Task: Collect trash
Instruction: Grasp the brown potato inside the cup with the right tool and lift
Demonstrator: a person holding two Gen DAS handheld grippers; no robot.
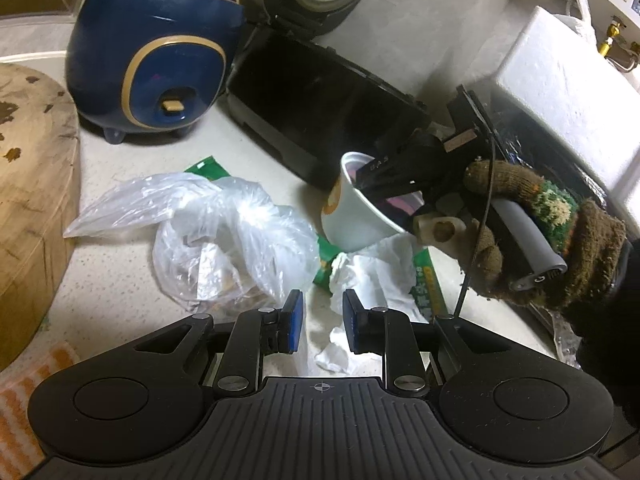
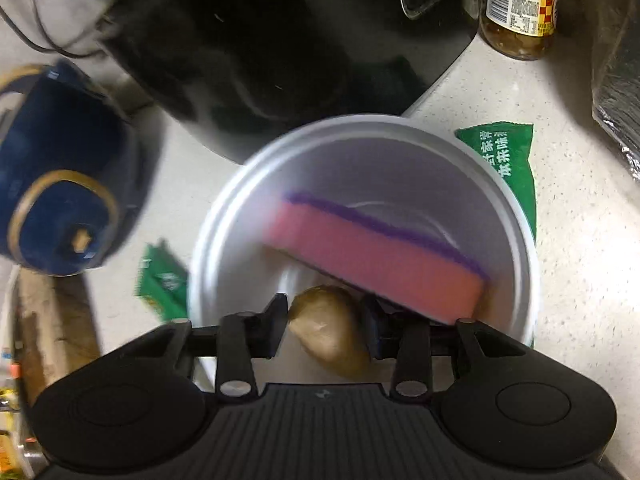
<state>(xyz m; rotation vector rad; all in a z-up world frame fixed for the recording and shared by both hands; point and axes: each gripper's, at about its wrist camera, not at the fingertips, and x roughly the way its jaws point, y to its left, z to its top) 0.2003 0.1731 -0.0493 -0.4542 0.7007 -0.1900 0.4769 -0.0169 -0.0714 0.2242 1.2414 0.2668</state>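
Nearest in the right wrist view, the right gripper (image 2: 326, 320) points down into a white paper cup (image 2: 516, 280). A tan, rounded lump (image 2: 332, 328) sits between its jaws, which stand apart on either side of it; blur hides whether the pads press on it. Just beyond the lump, a pink sponge with a purple scouring layer (image 2: 376, 260) leans across the inside of the cup.

In the left wrist view, the left gripper (image 1: 320, 320) hovers with its blue-padded jaws partly apart and holding nothing, above a crumpled white tissue (image 1: 372, 280). The tissue lies on a green printed wrapper (image 1: 430, 284) on the pale speckled counter (image 1: 120, 160). To the left of the tissue lies a crumpled clear plastic bag (image 1: 224, 232). Behind the tissue the paper cup (image 1: 352, 220) sits tilted, with the right gripper reaching into it, held by a hand in a brown and green knitted glove (image 1: 560, 240).

Farther back stand a navy and gold rice cooker (image 1: 156, 60) and a black appliance with its lid raised (image 1: 320, 100). A white foam box (image 1: 560, 80) sits at the far right, and a round wooden chopping block (image 1: 32, 160) at the left.
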